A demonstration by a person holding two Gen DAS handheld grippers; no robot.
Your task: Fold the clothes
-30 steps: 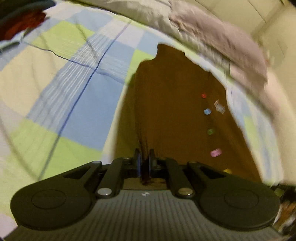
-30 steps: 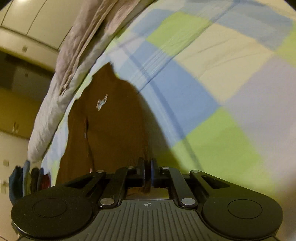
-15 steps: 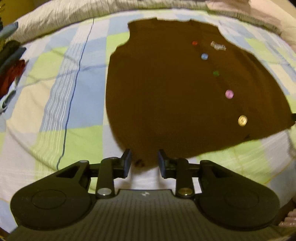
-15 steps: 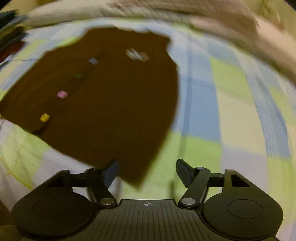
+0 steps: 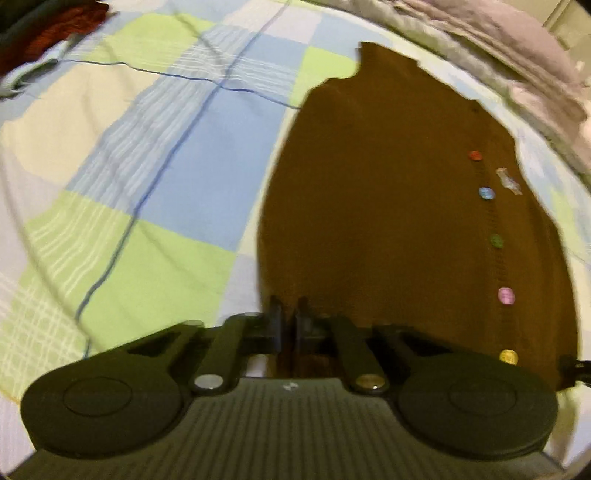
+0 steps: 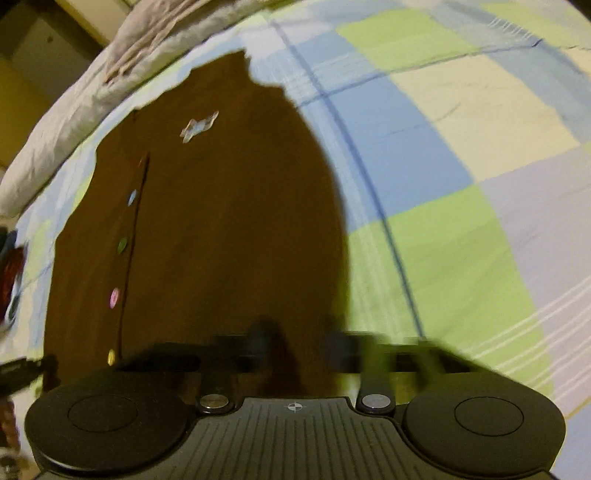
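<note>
A checked bedsheet of blue, green and cream squares (image 5: 155, 177) is lying under everything. On it, a dark brown knitted cardigan (image 5: 388, 221) is lying flat, its row of coloured buttons (image 5: 496, 240) running along the front. My left tongs (image 5: 289, 325) are pinching the cardigan's near hem, fingers nearly together. My right tongs (image 6: 299, 345) are blurring at the hem's other corner; I cannot tell their state.

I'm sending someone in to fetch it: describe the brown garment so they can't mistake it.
On the bed's checked blue, green and cream sheet, below the rumpled pale bedding, lies a dark brown cardigan. Its single row of differently coloured buttons, red through yellow, sets it apart from the dark clothes piled at the sheet's edge.
</note>
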